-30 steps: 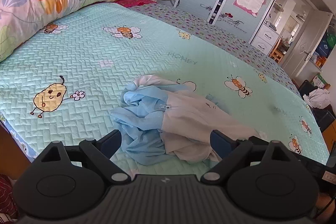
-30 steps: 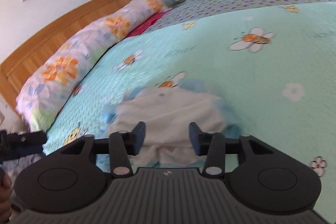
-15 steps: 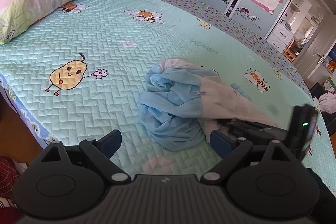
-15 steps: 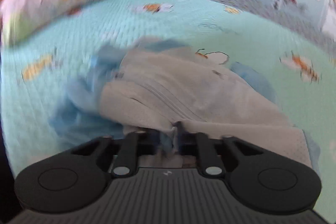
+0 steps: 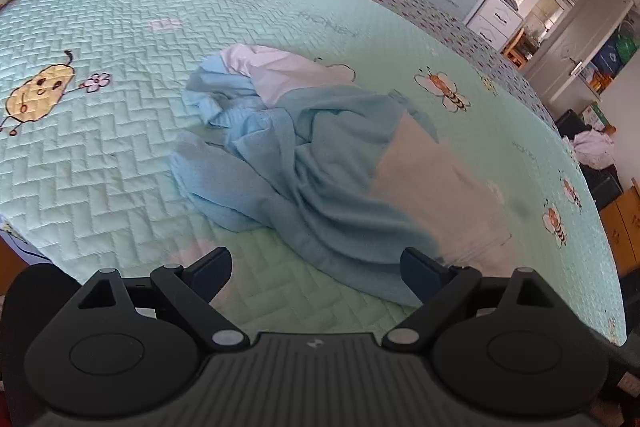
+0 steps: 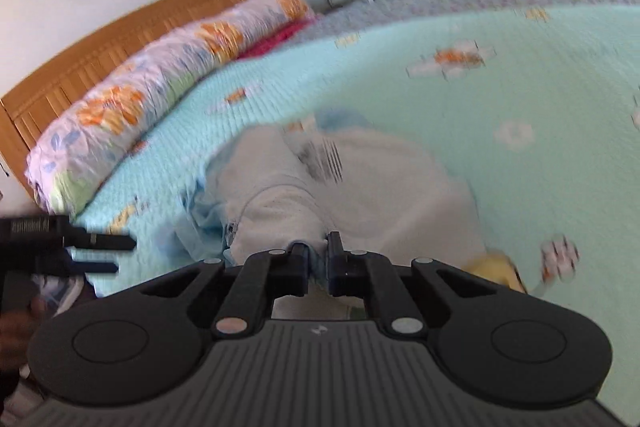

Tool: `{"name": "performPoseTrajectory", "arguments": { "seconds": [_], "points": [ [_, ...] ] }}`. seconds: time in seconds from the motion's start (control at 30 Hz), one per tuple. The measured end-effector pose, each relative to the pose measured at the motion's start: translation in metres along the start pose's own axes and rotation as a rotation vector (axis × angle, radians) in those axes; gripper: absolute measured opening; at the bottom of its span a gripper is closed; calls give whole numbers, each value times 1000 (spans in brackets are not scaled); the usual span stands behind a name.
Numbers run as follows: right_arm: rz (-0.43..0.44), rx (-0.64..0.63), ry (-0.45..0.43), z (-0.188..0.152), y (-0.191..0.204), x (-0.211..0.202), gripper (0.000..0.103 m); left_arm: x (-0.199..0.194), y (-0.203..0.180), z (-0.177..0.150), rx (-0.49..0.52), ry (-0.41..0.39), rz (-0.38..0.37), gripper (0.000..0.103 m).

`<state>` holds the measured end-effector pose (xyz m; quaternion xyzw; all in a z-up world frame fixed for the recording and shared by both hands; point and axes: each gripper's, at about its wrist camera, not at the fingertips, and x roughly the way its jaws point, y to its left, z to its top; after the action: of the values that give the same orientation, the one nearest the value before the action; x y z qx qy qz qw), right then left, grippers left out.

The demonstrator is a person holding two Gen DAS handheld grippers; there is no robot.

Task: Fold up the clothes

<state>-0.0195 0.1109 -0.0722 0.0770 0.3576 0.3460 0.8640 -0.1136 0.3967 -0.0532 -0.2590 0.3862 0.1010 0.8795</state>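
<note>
Garment (image 5: 304,163), light blue and white, lies crumpled on the near part of the quilt (image 5: 120,155). The right gripper (image 6: 318,259) has just closed its jaws on a near edge of the cloth and pinches it. The left gripper (image 5: 316,269) is wide open and holds nothing, just before the blue folds. I judge the step is taking hold to spread the garment. Next, the left must catch another edge, so both can pull it flat.

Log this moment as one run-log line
task: fold clothes | right tool: shut on blue-and-white garment edge | left tool: open, near garment, not gripping | garment: crumpled on bed quilt
</note>
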Motion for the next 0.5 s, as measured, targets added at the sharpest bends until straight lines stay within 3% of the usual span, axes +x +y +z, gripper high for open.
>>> {"name": "performPoseTrajectory", "arguments": {
  "seconds": [0.13, 0.23, 0.3, 0.37, 0.5],
  "points": [
    [25, -31, 55, -24, 5, -2, 10, 11, -18, -7, 30, 37, -23, 94],
    [70, -19, 0, -17, 5, -13, 16, 16, -27, -7, 41, 48, -31, 94],
    [106, 33, -45, -10, 0, -19, 35, 20, -31, -3, 38, 48, -25, 94],
    [120, 86, -88, -6, -9, -25, 44, 29, -34, 2, 23, 57, -16, 94],
    [112, 153, -119, -6, -24, -32, 45, 66, -38, 13, -11, 113, 3, 94]
  ]
}}
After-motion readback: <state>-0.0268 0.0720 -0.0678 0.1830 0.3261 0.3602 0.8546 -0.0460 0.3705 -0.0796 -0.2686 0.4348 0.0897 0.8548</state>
